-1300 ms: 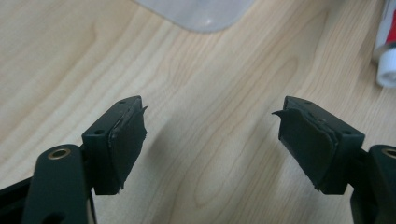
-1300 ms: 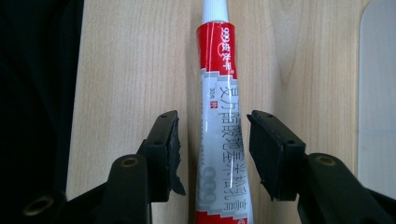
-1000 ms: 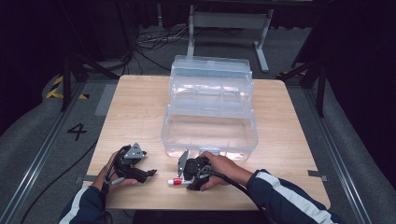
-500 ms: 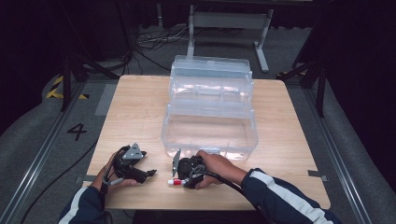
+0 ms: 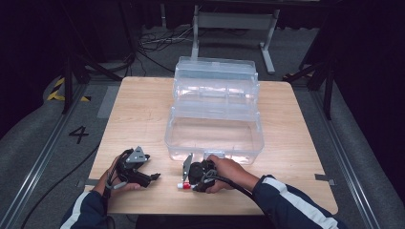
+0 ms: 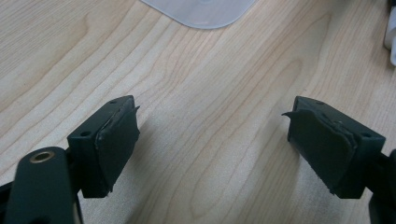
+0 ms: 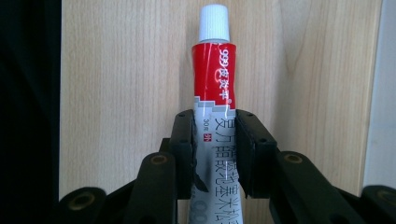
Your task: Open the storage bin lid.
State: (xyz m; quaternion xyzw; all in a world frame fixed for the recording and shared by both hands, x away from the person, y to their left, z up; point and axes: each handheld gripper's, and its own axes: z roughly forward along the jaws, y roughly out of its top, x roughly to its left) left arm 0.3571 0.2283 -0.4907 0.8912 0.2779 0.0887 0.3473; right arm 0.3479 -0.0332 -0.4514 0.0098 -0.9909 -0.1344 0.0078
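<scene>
My right gripper (image 7: 215, 140) view shows its jaws, just closing, now clamping the tube (image 7: 214, 93); earlier they stood wider. My left gripper (image 6: 212, 140) gapes over bare worktop (image 6: 210, 93).

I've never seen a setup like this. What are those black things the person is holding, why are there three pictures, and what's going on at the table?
A person sits at a wooden table with a hand-held, two-jawed gripper in each hand. The high view looks down from above; the other two come from cameras riding on each gripper, looking along its jaws. An open clear plastic box stands on the table. The left gripper rests with its jaws apart and nothing between them. The right gripper has just been closing its jaws, which now squeeze a red and white tube with a white cap, lying on the table in front of the box.
</scene>
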